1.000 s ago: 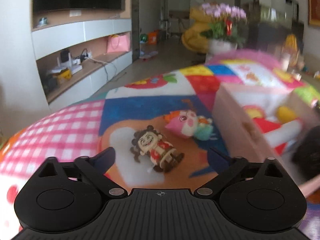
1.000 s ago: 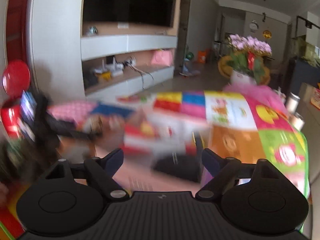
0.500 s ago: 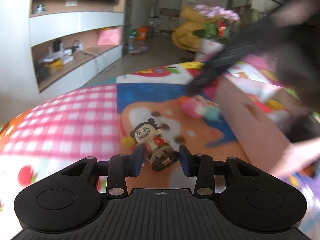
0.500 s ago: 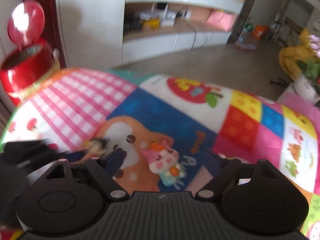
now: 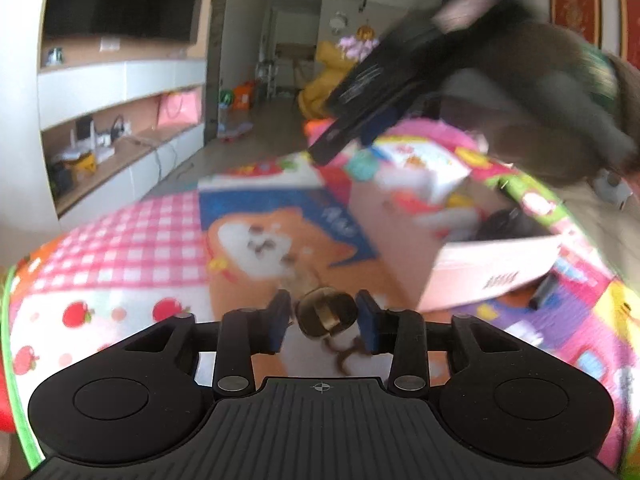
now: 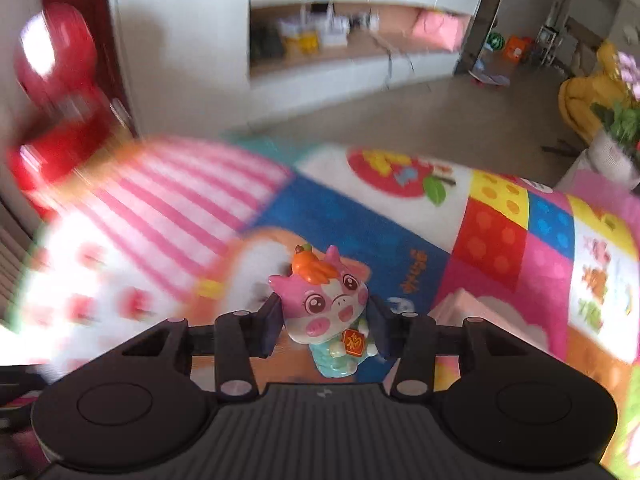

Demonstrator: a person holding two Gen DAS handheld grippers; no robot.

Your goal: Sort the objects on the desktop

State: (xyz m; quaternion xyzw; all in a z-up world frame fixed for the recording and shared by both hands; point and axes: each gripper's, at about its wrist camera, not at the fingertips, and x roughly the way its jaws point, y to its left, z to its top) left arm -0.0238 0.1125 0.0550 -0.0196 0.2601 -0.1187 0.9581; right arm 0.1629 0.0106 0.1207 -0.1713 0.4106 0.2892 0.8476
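In the left wrist view my left gripper is shut on a small brown-haired figurine. It holds the toy clear of the colourful play mat. In the right wrist view my right gripper has its jaws closing, with both pads against a pink cow figurine that has an orange tuft and a teal body. That figurine stands upright on the mat. An open pink box with toys inside lies to the right of the left gripper.
A blurred dark sleeve crosses the upper right of the left wrist view. A red bin stands off the mat's left end. A potted plant sits at the far right. White wall shelves run behind.
My left gripper closed on the brown-haired figurine and lifted it off the mat. My right gripper swung over from the box side to the pink cow figurine and closed around it.
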